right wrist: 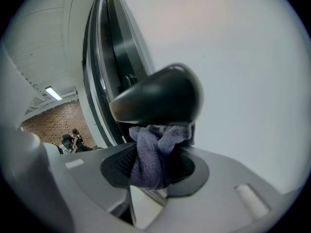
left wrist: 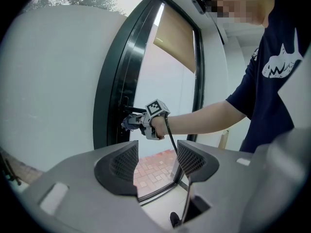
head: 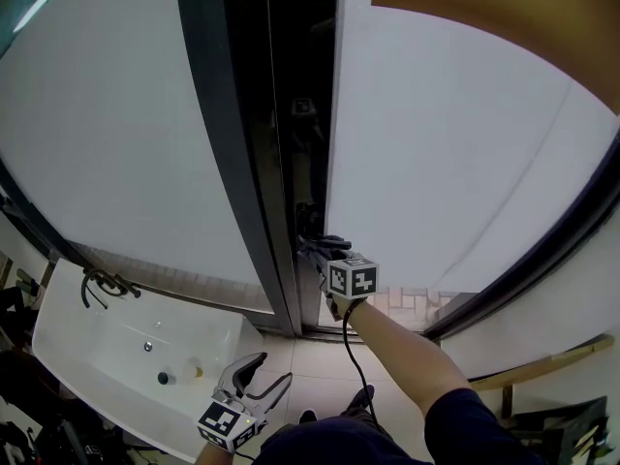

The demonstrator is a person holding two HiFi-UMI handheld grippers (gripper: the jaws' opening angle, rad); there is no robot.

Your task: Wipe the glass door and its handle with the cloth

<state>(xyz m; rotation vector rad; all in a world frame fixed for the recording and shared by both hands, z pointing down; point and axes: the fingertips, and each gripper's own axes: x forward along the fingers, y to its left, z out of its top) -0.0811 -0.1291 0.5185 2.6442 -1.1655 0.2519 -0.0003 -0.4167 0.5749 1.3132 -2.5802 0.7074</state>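
Our right gripper [head: 312, 247] has its jaws squeezed tight on the purple cloth [right wrist: 151, 157], which is bunched up between them. The cloth is pushed up under the dark round handle [right wrist: 158, 100], and we think the two are touching. The handle sticks out from the black frame [head: 242, 163] of the glass door [left wrist: 51, 81]. The glass looks pale and bright, with tree tops showing at its top edge.

Our left gripper [head: 274, 368] hangs low, well away from the door. Its jaws are spread apart with nothing between them. Past them we see reddish paving bricks [left wrist: 150, 166] low down outside.

A tan blind [head: 484, 13] covers the top of the next pane. Down at our left is a white sink [head: 68, 342] with a dark tap [head: 102, 284]. The floor [head: 315, 366] under us has pale tiles. In the right gripper view a brick wall [right wrist: 56, 118] and a long ceiling light [right wrist: 53, 93] show far off, maybe as a reflection; we cannot be sure.
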